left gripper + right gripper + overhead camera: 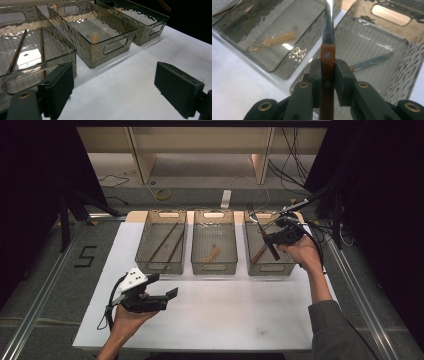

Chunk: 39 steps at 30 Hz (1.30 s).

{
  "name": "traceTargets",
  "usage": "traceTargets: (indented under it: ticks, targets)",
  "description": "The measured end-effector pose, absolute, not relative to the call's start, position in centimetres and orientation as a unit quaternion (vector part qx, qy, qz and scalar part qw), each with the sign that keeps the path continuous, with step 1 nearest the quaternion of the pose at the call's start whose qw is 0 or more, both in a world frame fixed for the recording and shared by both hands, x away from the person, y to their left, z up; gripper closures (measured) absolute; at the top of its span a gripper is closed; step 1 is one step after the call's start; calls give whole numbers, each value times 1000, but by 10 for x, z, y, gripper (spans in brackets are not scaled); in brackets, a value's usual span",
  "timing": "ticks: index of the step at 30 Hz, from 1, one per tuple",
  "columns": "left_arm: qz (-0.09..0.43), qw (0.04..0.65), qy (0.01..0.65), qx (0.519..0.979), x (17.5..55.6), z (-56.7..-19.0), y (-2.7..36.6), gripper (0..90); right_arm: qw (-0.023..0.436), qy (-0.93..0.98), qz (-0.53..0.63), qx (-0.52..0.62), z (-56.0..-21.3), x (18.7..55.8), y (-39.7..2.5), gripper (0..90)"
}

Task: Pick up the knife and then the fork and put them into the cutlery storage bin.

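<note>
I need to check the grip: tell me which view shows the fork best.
The right gripper view: the fork fills the centre, its wooden handle clamped between the right gripper jaws. The high view shows it small, tines up, over the right bin. The left gripper view catches perhaps a handle tip.

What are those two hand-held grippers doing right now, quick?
Left hand-held gripper: open, holding nothing, above the white table.
Right hand-held gripper: shut on the wooden handle of a fork, over the right bin.
</note>
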<state>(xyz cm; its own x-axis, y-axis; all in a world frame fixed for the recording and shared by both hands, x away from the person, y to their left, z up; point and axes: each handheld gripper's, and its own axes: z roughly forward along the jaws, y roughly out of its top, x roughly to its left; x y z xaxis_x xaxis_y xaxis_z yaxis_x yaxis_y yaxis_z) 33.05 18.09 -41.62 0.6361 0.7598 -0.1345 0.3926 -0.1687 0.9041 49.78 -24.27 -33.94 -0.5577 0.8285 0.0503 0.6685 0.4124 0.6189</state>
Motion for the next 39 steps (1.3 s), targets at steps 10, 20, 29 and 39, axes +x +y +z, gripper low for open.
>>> traceTargets:
  ticks: [10, 20, 29, 39]
  targets:
    - [176, 515, 388, 743, 330, -416, 181, 158, 140, 815, 298, 477, -340, 512, -245, 776]
    - [177, 515, 389, 743, 331, -417, 181, 158, 140, 805, 292, 497, -347, 521, -246, 775]
    - [178, 517, 388, 742, 331, -416, 181, 158, 140, 797, 287, 513, -353, 527, -247, 775]
    - [179, 518, 389, 741, 330, -416, 181, 158, 133, 793, 276, 526, -368, 530, -248, 775]
